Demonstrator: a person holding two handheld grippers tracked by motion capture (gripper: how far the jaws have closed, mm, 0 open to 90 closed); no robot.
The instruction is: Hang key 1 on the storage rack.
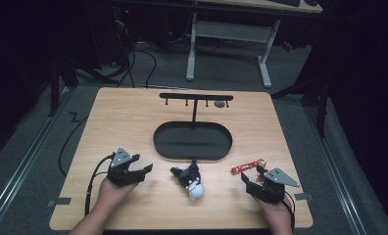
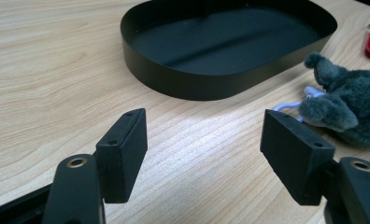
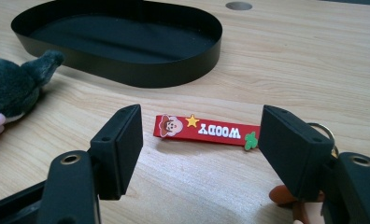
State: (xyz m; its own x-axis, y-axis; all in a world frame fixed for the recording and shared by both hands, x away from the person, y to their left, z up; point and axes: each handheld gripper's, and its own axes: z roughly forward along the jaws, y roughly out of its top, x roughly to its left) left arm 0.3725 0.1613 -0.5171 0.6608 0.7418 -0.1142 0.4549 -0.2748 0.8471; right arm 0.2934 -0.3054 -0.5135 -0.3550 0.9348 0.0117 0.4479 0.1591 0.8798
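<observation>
A black oval tray (image 1: 162,142) with a hook stand (image 1: 196,98) rising from it sits mid-table. In front of it lies a dark grey and white plush toy (image 1: 191,180), seen at the right edge of the left gripper view (image 2: 346,112) and at the left edge of the right gripper view (image 3: 12,88). A red "WOODY" keychain strap (image 1: 245,168) lies right of the plush; the right gripper view has this strap (image 3: 204,130) just beyond the jaws. My left gripper (image 1: 140,164) is open over bare wood, left of the plush. My right gripper (image 1: 251,176) is open, just short of the strap.
The tray (image 2: 183,81) lies ahead of the left gripper, and the tray (image 3: 127,70) is also ahead-left of the right gripper. A small grey round thing (image 1: 220,104) sits near the table's back edge. A desk frame (image 1: 229,46) stands on the floor beyond.
</observation>
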